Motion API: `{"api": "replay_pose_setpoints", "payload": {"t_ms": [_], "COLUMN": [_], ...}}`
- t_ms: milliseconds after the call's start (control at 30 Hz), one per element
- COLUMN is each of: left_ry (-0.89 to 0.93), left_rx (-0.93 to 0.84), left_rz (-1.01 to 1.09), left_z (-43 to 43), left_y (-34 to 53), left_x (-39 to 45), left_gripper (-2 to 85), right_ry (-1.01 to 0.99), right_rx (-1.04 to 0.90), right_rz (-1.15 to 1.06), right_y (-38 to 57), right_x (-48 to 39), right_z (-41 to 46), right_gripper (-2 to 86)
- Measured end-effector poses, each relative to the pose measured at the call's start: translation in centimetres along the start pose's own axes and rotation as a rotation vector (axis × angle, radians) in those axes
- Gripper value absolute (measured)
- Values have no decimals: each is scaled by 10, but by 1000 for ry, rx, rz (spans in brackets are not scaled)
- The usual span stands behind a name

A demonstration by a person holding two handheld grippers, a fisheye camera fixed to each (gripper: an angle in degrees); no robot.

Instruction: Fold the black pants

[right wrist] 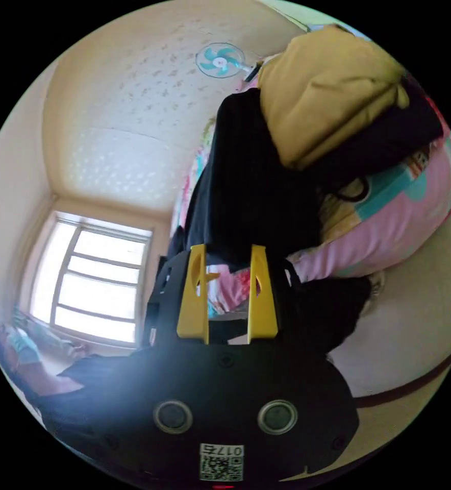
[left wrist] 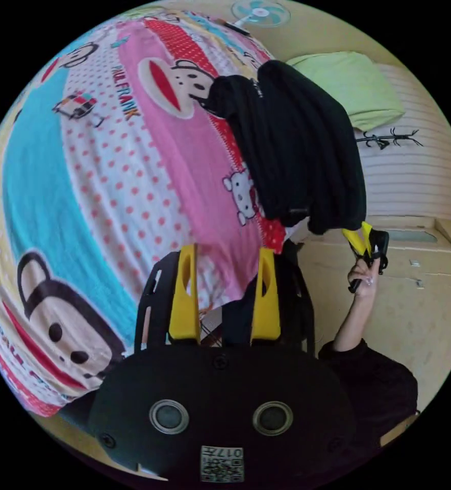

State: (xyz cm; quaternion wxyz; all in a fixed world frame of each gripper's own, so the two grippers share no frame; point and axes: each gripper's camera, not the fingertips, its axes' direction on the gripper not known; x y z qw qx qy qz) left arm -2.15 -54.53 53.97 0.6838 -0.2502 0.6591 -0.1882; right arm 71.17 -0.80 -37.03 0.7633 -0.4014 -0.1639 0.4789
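Cotton bedsheet (left wrist: 108,168), bright cartoon print in pink, turquoise and dotted white, spreads across most of your left gripper view; smooth, lightly rumpled. The black pants (left wrist: 297,148) hang bunched over the sheet's edge, a soft matte knit with fine vertical ribbing, folded into a thick drooping mass. In your right gripper view the pants (right wrist: 256,189) lie dark against the bed with a mustard-yellow padded garment (right wrist: 322,92) heaped beside them. A pale green pillow (left wrist: 353,87) sits beyond the pants, plump and rounded. Your left gripper (left wrist: 225,255) hovers over the sheet, yellow jaws spread apart and holding nothing. Your right gripper (left wrist: 364,240) is at the pants' lower edge, held in your hand (left wrist: 364,278); in its own view (right wrist: 228,252) the jaws stand apart, with cloth at their tips; a firm grip cannot be told.
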Motion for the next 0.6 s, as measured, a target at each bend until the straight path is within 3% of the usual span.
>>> {"api": "replay_pose_setpoints", "payload": {"t_ms": [167, 233, 300, 367, 467, 600], "left_ry": [16, -165, -451, -552, -499, -203], "left_rx": [-1, -22, -155, -276, -417, -351], "left_rz": [-84, -106, -144, -158, -284, -376], "left_z": [-59, -87, -111, -113, -106, -131], "left_y": [75, 97, 115, 118, 110, 122], "left_x": [-38, -37, -41, -56, -113, -149], "left_gripper": [163, 159, 134, 107, 76, 63], "right_ry": [72, 126, 167, 166, 86, 101], "right_rx": [-15, -55, -134, -250, -430, -580], "right_rz": [-176, -343, -434, -472, -506, -512], "right_y": [39, 40, 38, 38, 58, 115], "right_x": [-35, -77, -102, -116, -125, -127], "right_z": [39, 72, 110, 158, 243, 336], "right_gripper": [43, 28, 19, 15, 9, 6]}}
